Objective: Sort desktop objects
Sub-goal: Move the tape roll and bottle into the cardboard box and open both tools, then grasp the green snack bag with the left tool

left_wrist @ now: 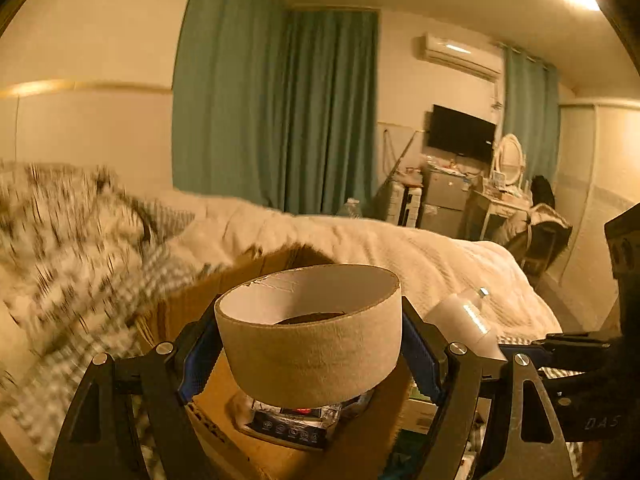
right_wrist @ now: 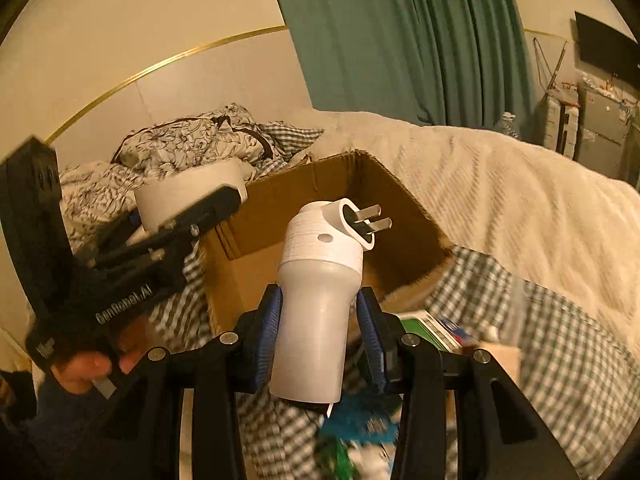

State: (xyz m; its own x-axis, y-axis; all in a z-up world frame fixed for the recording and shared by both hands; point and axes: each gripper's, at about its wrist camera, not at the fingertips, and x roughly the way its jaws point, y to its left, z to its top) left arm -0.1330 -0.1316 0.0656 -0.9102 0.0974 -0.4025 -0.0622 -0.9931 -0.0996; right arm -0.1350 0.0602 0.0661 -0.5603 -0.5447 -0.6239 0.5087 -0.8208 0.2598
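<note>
Left gripper (left_wrist: 310,356) pinching a tape roll core (left_wrist: 310,332), a wide ring of cardboard, with a blue pad (left_wrist: 198,360) pressed on each side. Held up in the air, right over an open cardboard box (left_wrist: 240,400). Down in the box, under the ring, a shiny dark packet (left_wrist: 288,424).

Right gripper (right_wrist: 318,332) squeezed onto a white plug adapter (right_wrist: 320,300). Blue pads (right_wrist: 269,340) tight against the round white body, low down. Top of the adapter bent to the right, two flat metal prongs (right_wrist: 374,218) poking out. Held up over the near edge of the same cardboard box (right_wrist: 320,216), flaps open, brown floor showing inside.

Seen from the right side: the left gripper (right_wrist: 192,216) off to the left of the box, ring (right_wrist: 188,196) in its grip, a bare hand (right_wrist: 86,364) around the handle below.

Box sitting on a bed with a checked sheet (right_wrist: 540,340). Cream blanket (right_wrist: 500,176) behind and to the right of the box. Flowery bedding (right_wrist: 192,136) bunched up at the back left. Some green and blue things (right_wrist: 436,328) just beside the box, too blurry to name. Teal curtains (left_wrist: 276,108) on the far wall, a dark TV (left_wrist: 460,132) farther right.
</note>
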